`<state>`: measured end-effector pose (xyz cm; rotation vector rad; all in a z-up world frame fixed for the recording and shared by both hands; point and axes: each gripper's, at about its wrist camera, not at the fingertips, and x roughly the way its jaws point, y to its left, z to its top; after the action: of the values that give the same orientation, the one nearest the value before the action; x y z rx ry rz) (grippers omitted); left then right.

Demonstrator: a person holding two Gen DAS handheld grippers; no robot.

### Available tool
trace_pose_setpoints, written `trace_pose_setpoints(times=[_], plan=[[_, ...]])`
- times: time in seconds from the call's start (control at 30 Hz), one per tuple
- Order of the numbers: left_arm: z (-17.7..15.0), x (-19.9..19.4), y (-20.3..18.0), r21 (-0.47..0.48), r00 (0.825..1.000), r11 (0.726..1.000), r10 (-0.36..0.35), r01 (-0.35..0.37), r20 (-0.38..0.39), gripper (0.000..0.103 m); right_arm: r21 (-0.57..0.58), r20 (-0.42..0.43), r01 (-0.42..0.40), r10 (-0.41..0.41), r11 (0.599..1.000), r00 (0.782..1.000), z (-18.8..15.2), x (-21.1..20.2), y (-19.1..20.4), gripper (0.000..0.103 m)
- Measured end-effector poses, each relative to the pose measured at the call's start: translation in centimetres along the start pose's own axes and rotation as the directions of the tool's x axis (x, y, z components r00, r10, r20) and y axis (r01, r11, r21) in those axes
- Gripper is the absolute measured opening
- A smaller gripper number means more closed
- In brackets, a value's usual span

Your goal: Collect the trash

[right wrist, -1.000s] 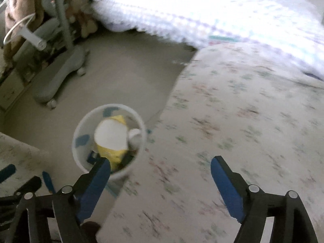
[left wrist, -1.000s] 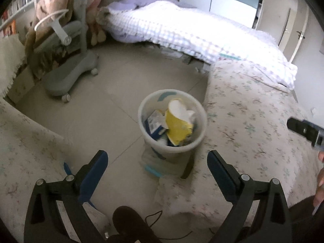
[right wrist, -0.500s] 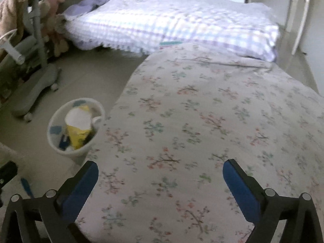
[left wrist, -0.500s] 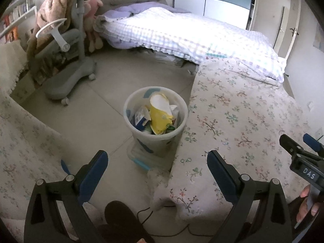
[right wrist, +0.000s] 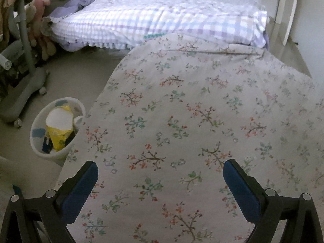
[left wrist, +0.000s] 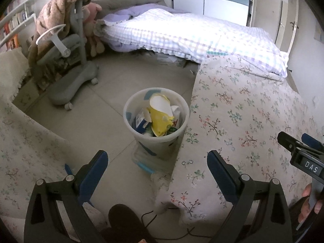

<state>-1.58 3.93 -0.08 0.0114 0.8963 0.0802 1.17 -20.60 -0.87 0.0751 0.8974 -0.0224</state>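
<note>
We are looking down at a slant over a floral bedspread [right wrist: 182, 105] that is covering the surface in front of us and filling most of the right wrist view. Beyond it, a checked quilt [left wrist: 182, 34] is lying on a bed against the far wall. A grey wheeled chair [left wrist: 66, 68] with a brown blanket [left wrist: 58, 10] draped over its back is standing on the tiled floor [left wrist: 113, 85] at the left.

The white trash bin [left wrist: 157, 139] is standing on the floor, touching the edge of the floral bedspread. It is holding trash: a yellow paper bag [left wrist: 161, 119] sticking up in the middle, a blue and white carton [left wrist: 140, 119] beside it, and crumpled white paper toward the bedspread side.

We are holding the left gripper [left wrist: 157, 160] tilted downward over the floor, aiming it at the bin; its blue-padded jaws are standing wide apart and gripping nothing, with the bin showing in the gap well beyond the tips. We are holding the right gripper [right wrist: 160, 172] at a similar downward tilt over the bedspread, its jaws spread wide and empty, with only flowered cloth between them. In the left wrist view the right gripper [left wrist: 299, 147] is showing at the right edge, above the bedspread, with fingers of the right hand [left wrist: 309, 202] curling around its handle. A dark shoe tip [left wrist: 125, 220] is resting on the floor below the left gripper.
</note>
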Motion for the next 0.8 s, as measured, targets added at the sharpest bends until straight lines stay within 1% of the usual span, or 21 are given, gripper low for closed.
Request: trace_pose_setpoints(times=[0.8], plan=[[-0.17, 0.12, -0.2, 0.003, 1.0, 1.0, 0.003, -0.003, -0.005, 0.1, 0.002, -0.008, -0.019, 0.019, 1.0, 1.0, -0.07, -0.12, 0.71, 0.101]])
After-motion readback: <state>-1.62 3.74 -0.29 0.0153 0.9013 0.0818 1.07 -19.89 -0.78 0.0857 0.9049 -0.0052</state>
